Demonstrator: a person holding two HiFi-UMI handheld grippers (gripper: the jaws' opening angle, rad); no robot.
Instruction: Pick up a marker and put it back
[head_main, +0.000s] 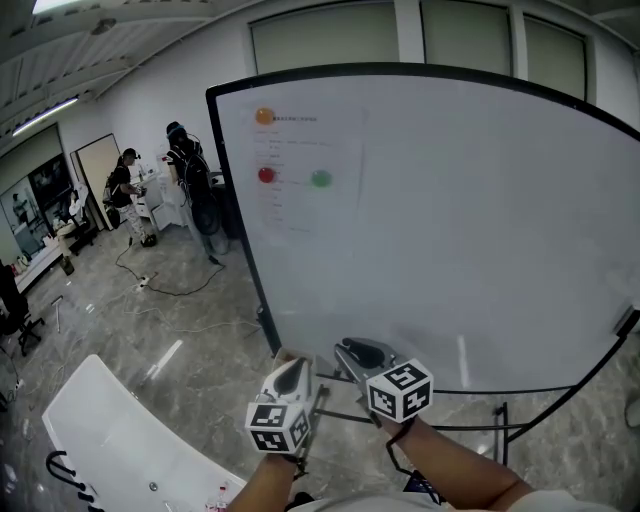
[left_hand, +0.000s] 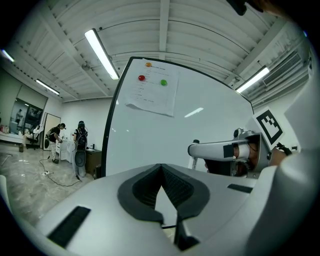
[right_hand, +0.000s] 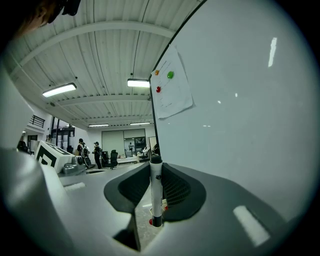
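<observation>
White plastic marker (right_hand: 155, 192) with a black end stands upright between the jaws of the right tool (right_hand: 156, 168), which is clamped on it. A small dark print sits on its barrel, too small to read. The left tool (left_hand: 161, 170) has its jaws together, with nothing between them. Both tools are low in front of the big white whiteboard with a black frame (head_main: 450, 230). A white paper sheet (left_hand: 152, 95) hangs on it under an orange round magnet (left_hand: 148, 64), a red round magnet (left_hand: 141, 78) and a green round magnet (left_hand: 163, 82); its lines of text cannot be read. Far at the left, two persons in dark clothes (head_main: 125, 190) stand, and a black cable (head_main: 170, 285) lies on the floor.
</observation>
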